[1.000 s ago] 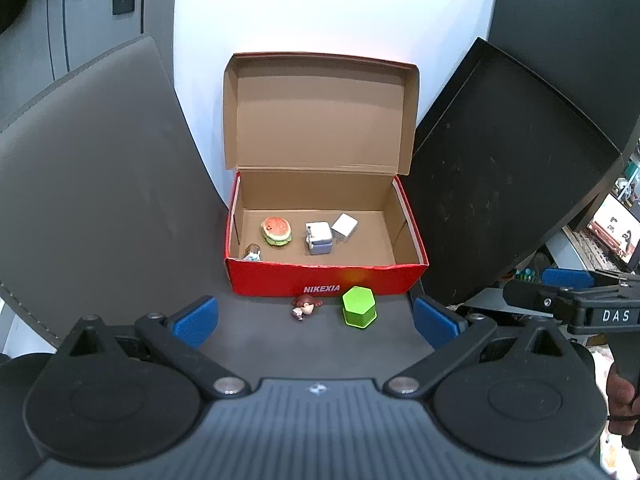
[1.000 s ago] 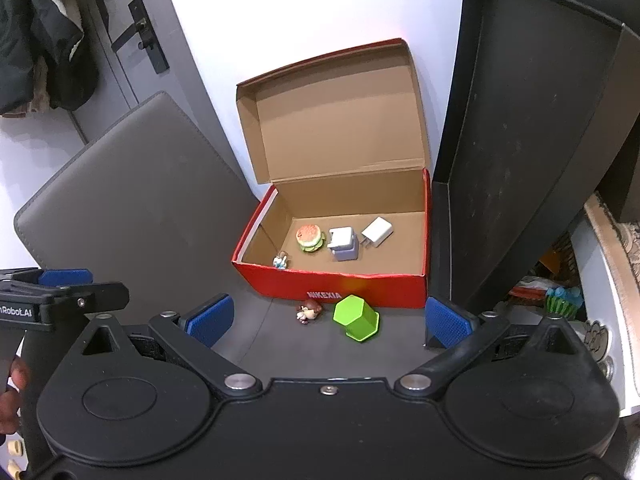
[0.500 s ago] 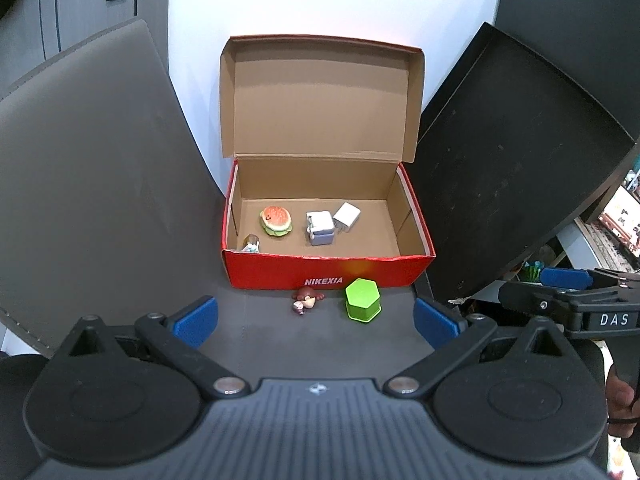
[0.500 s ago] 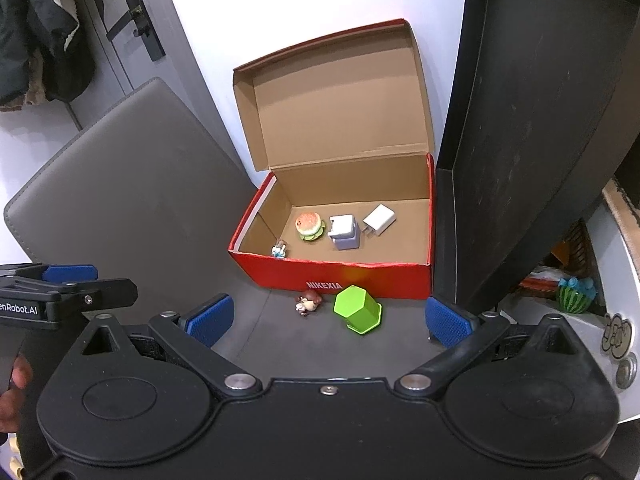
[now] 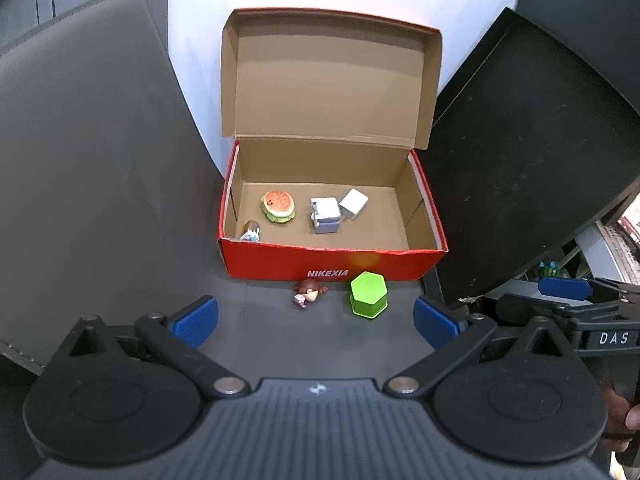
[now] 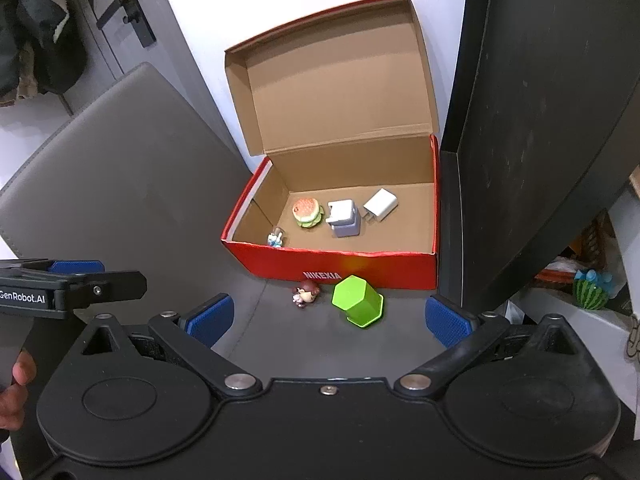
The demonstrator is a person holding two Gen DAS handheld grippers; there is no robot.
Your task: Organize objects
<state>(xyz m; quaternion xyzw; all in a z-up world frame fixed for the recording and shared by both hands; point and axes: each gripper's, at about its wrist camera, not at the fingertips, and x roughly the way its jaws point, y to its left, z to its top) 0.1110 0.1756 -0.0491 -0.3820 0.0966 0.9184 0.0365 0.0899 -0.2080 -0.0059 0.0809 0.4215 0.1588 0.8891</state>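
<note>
An open red shoe box (image 5: 332, 266) (image 6: 360, 270) stands on a dark grey seat, lid up. Inside lie a burger toy (image 5: 278, 206) (image 6: 307, 213), a lilac-white cube (image 5: 325, 215) (image 6: 344, 218), a white charger (image 5: 354, 204) (image 6: 380, 205) and a small figurine (image 5: 251, 231) (image 6: 276, 237). In front of the box lie a brown-haired doll (image 5: 308, 294) (image 6: 305, 293) and a green hexagonal block (image 5: 368, 294) (image 6: 357, 300). My left gripper (image 5: 316, 322) and right gripper (image 6: 328, 320) are both open and empty, a short way before the doll and block.
A grey chair back (image 5: 80, 160) rises on the left and a black panel (image 5: 520, 160) (image 6: 540, 120) on the right. A white wall is behind the box. A shelf with a watermelon toy (image 6: 590, 294) lies at far right. A door with a handle (image 6: 128, 12) is at upper left.
Both grippers have moved forward toward the box, which now looks larger and lower in view. The objects have not moved. Both grippers stay open.
</note>
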